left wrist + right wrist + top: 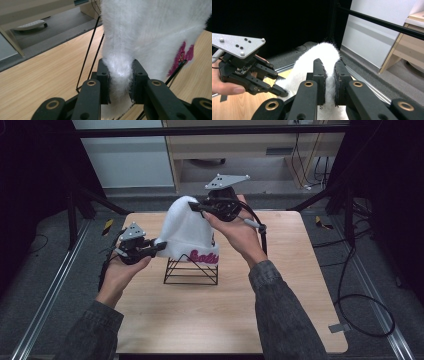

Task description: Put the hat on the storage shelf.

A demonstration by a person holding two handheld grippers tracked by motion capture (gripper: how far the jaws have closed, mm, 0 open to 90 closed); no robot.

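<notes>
Left tongs [159, 246] pinch the white hat's [187, 227] lower edge at frame centre-left. Right tongs [194, 207] pinch its crown (upper centre), above the wire stand [191, 270].

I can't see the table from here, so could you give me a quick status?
Left gripper shut on hat brim, right gripper shut on its crown. Hat over wire stand. Nothing in the way.

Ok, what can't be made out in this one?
- Pink lettering on the white hat: high view, cut short by the hat's curve; left gripper view, blurred.
- Top of the wire stand: high view, under the hat.
- Left gripper: jaw tips sunk in fur.
</notes>
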